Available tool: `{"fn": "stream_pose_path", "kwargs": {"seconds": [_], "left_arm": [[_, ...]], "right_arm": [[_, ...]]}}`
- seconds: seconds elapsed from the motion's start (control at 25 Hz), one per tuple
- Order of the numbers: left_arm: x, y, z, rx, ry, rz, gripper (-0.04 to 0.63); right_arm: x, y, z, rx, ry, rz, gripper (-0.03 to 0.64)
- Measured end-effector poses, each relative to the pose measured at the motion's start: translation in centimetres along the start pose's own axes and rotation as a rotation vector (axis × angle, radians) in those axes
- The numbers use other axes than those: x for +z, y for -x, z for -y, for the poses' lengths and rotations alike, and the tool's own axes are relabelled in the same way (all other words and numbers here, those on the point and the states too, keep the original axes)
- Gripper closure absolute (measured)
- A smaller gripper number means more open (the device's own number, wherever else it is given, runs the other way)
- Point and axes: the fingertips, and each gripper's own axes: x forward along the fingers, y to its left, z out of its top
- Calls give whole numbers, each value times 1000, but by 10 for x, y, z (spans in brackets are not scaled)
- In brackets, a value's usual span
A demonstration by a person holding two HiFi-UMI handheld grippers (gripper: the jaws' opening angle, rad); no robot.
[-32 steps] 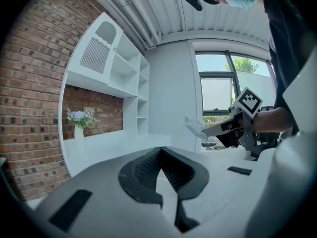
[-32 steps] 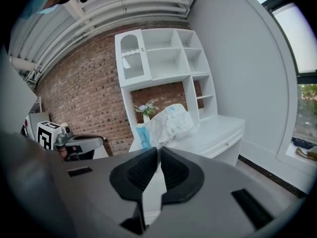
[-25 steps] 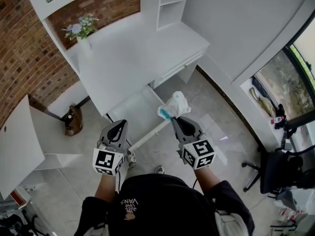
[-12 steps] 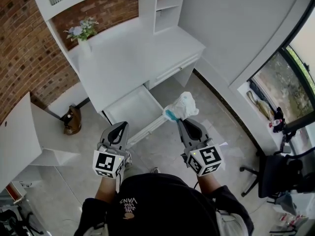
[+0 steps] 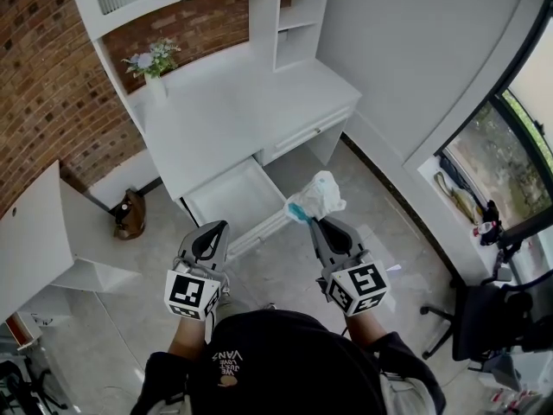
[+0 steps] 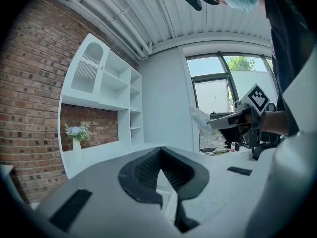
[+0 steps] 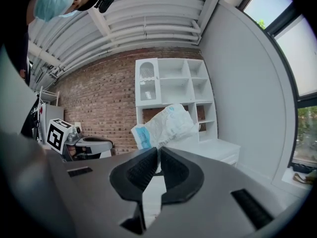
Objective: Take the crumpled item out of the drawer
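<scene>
My right gripper is shut on the crumpled item, a white wrapper with a blue patch, and holds it in the air above the floor, right of the open drawer. In the right gripper view the crumpled item sticks up from between the closed jaws of the right gripper. My left gripper hangs shut and empty in front of the drawer; in its own view the left gripper has its jaws together with nothing between them. The drawer's white inside looks bare.
The white desk carries a vase of flowers at its back left. Shelves rise behind it against the brick wall. A white cabinet stands left, a black office chair right, and a brown object on the floor.
The view has drifted, so the desk and drawer sit lower and more in view. My right gripper still holds the wrapper, now clear to the right of the drawer. The left gripper keeps its place.
</scene>
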Motion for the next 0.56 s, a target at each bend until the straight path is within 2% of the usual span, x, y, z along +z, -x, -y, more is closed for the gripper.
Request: {"fn": "stream_pose_path", "kwargs": {"seconds": [0.56], "left_arm": [[5, 1, 10, -9, -18, 4, 589]], "right_arm": [[1, 2, -2, 31, -4, 10, 598]]}}
